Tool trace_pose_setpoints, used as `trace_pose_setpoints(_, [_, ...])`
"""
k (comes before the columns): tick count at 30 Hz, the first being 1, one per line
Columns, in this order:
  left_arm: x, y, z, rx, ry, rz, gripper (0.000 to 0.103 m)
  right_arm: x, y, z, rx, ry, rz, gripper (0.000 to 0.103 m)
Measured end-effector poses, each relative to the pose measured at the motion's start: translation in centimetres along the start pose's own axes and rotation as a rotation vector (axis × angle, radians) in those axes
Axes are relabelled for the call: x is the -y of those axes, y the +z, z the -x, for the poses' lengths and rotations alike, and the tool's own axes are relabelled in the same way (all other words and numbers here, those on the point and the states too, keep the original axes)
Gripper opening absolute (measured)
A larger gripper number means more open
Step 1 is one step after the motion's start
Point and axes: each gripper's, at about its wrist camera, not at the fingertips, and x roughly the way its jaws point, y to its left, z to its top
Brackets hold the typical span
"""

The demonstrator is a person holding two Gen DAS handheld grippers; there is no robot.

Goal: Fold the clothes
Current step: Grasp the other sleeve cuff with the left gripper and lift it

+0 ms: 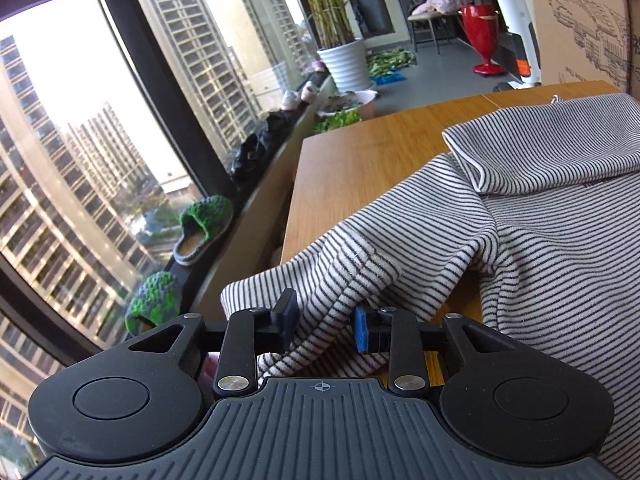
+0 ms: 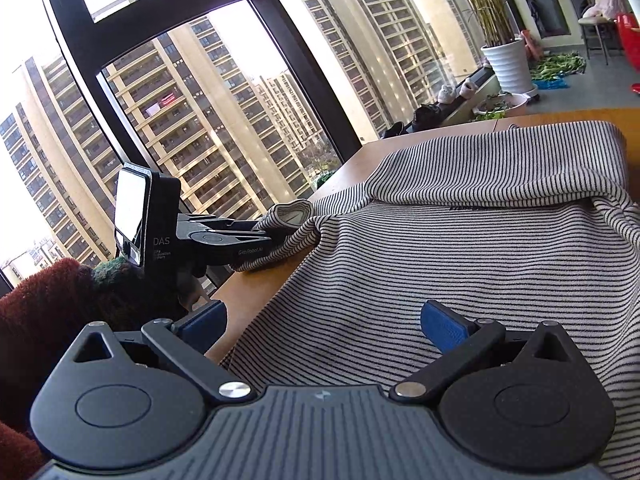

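A black-and-white striped garment (image 1: 552, 240) lies rumpled on the wooden table (image 1: 360, 160), with its far part folded over. My left gripper (image 1: 326, 324) is shut on a sleeve (image 1: 332, 276) of the garment near the table's near left corner. In the right wrist view the left gripper (image 2: 276, 236) shows holding the sleeve end (image 2: 292, 216) just above the table (image 2: 256, 292). My right gripper (image 2: 324, 324) is open, its blue pads (image 2: 444, 328) spread wide over the garment's near edge (image 2: 460, 264).
A large window (image 1: 100, 140) runs along the left of the table. Slippers (image 1: 204, 228) and shoes (image 1: 260, 140) line the sill. A potted plant (image 1: 344, 60), a red vase (image 1: 482, 36) and a chair stand on the floor beyond the table's far edge.
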Motion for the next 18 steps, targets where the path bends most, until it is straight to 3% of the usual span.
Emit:
trace_pose_setpoints(4, [-2.5,1.1,0.2,0.005,0.003,0.095,0.014,-0.1,-0.1,0.0,-0.001,-0.002,-0.003,0.103])
trace_pose_setpoints(10, [-4.5,4.6,1.6,0.089,0.023,0.158,0.011,0.1,-0.3,-0.3,-0.01,-0.012,-0.017,0.103])
trace_pose_setpoints(18, [-4.5,9.1,4.6,0.191,-0.085,0.213,0.01,0.8,-0.3,0.1,0.016,-0.045,-0.06,0.103])
